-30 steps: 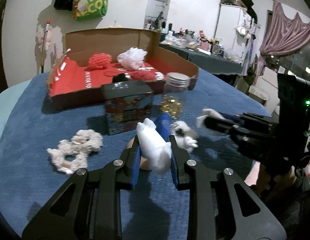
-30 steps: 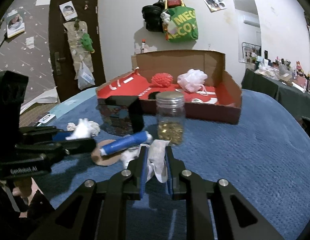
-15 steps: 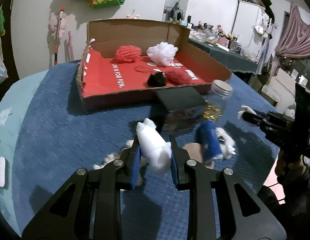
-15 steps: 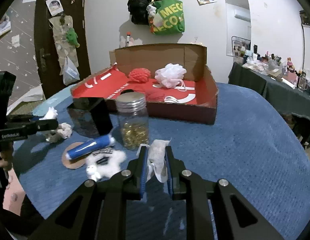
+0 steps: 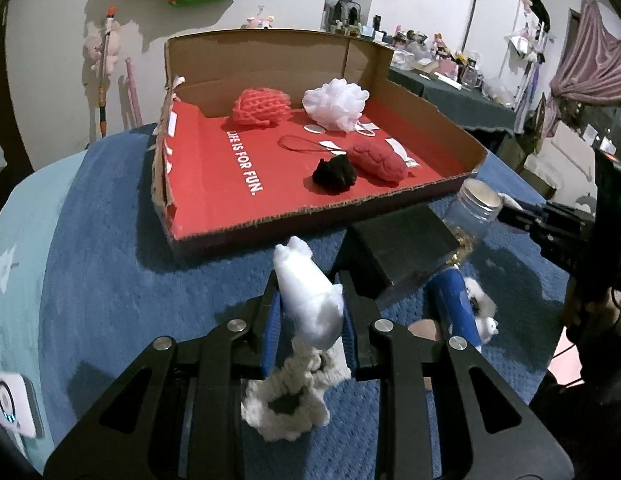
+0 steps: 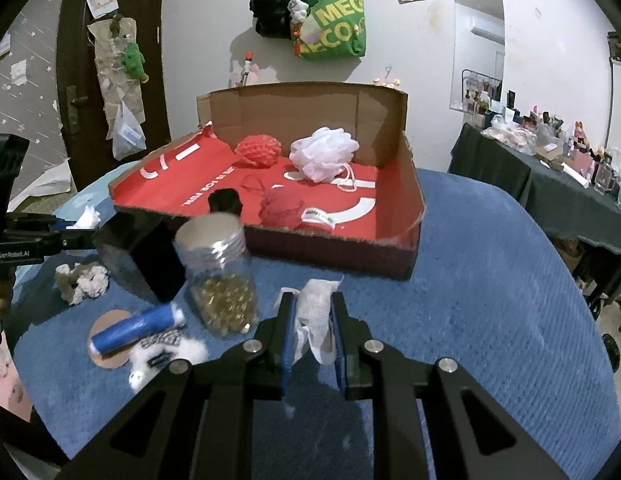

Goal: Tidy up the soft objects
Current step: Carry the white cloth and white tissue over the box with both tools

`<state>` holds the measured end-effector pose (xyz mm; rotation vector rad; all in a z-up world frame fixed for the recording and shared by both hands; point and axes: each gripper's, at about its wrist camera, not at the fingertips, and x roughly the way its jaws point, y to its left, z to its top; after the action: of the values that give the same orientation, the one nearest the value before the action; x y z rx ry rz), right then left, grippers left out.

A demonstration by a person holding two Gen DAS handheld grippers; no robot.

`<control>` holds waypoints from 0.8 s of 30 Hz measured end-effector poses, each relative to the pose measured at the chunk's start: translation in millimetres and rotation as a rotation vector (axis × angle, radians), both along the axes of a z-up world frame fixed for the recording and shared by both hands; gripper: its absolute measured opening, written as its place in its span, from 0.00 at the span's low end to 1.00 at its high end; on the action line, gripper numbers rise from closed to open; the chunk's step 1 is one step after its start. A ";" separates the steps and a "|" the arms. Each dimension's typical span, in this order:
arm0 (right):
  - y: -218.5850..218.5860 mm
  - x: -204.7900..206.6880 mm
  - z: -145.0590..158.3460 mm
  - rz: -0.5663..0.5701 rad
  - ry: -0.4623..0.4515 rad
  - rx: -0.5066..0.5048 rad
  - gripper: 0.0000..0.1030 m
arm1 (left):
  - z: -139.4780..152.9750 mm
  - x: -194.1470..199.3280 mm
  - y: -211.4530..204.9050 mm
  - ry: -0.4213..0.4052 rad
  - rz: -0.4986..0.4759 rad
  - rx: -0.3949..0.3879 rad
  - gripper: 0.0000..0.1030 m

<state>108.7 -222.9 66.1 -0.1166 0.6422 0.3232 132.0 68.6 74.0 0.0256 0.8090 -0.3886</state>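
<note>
My left gripper (image 5: 308,314) is shut on a white foam piece (image 5: 306,292), held above the blue cloth just short of the cardboard box (image 5: 262,60). My right gripper (image 6: 312,314) is shut on a white gauze cloth (image 6: 314,304), also in front of the box (image 6: 302,108). On the box's red floor lie a red mesh ball (image 5: 262,106), a white bath pouf (image 5: 336,104), a red knitted piece (image 5: 376,158) and a black pom (image 5: 334,174). A cream knitted scrunchie (image 5: 290,400) lies under the left fingers. A white fluffy toy (image 6: 166,352) lies left of the right gripper.
Between the grippers and the box stand a black tin (image 6: 138,256) and a jar of gold beads (image 6: 218,272). A blue tube (image 6: 134,328) rests on a cork coaster (image 6: 108,356). A cluttered dark table (image 6: 550,184) stands at the right. A white device (image 5: 10,408) lies near the left edge.
Both grippers have moved towards the box, each keeping its white piece. In the left wrist view the scrunchie has passed under the fingers, and the tin and jar have slid right.
</note>
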 end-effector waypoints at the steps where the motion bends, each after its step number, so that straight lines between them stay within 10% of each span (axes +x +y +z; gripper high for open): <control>1: 0.2 2.2 1.1 0.001 -0.001 -0.002 0.18 | 0.9 3.7 -0.9 0.000 -0.007 0.006 0.23; 24: 21.5 67.8 35.1 0.039 -0.034 -0.090 0.18 | 20.7 69.9 -17.5 0.026 -0.107 0.029 0.23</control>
<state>176.5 -201.4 101.2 -0.2201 0.6215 0.3291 201.9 51.1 94.7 0.0909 0.8411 -0.4791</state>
